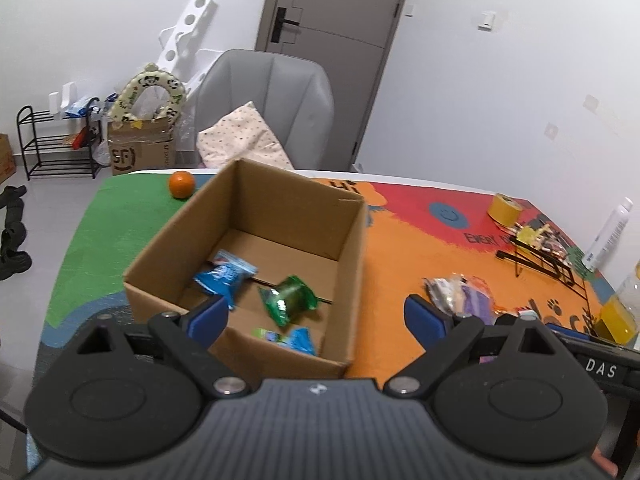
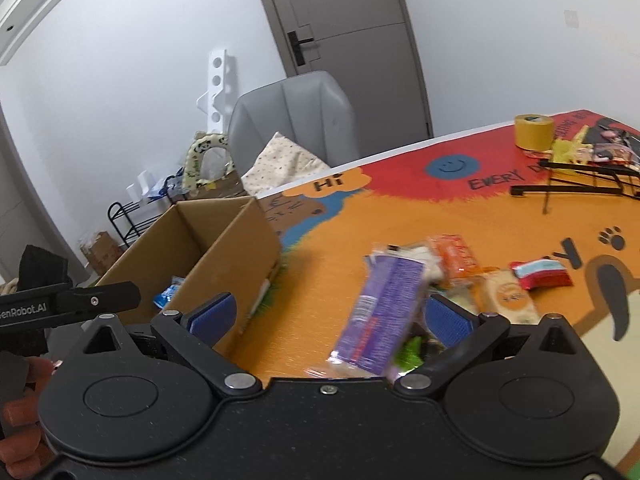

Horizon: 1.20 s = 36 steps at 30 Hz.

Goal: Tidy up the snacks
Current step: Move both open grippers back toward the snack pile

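Right gripper (image 2: 328, 316), black with blue pads, is standing spread wide, nothing pinched. A purple rectangular snack packet (image 2: 378, 312) is lying between its fingers but touching neither pad as far as I can tell; its image is smeared, so contact is hard to judge. The packet's long axis is running roughly along the gripper's pointing line, tilted a little to the right at the far end. It is sitting at the near edge of a loose snack pile (image 2: 472, 280) on the orange printed tablecloth (image 2: 360, 216).

Left gripper (image 1: 316, 320) is also hanging open and empty, above the near rim of the open brown cardboard box (image 1: 352, 248). Inside are already lying a blue packet (image 1: 226, 276), a green packet (image 1: 288, 300) and a blue-green one (image 1: 292, 340).

The box is standing to the left of the pile, well apart from it. My judgement: the right hand is nearer the remaining snacks, so the next pick looks like its job, closing across the purple packet's short width, then carrying it leftward over the box wall.
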{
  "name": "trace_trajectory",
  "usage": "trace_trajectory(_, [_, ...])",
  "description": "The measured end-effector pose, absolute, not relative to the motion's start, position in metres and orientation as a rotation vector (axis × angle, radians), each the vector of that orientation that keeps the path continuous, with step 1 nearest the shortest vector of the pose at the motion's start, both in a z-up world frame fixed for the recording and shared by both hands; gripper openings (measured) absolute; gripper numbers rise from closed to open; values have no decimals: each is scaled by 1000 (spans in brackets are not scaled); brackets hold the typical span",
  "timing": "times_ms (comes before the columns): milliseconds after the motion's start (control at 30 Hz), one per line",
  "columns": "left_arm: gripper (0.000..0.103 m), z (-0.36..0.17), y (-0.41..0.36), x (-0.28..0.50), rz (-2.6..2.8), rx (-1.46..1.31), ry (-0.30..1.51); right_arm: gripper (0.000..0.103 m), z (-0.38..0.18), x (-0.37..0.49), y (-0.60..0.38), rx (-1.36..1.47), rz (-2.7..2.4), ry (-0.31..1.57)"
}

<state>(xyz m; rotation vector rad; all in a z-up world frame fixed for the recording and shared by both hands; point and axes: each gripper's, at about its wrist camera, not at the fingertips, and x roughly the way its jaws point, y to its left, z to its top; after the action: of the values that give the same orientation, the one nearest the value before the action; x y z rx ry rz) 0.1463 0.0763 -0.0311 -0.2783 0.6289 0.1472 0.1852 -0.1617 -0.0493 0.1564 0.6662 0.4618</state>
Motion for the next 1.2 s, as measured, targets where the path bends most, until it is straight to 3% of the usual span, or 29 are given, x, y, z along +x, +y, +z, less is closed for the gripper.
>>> trace_trajectory(1200, [94, -51, -17, 165, 0, -262, 630, 102, -77, 183, -265, 213, 365, 647])
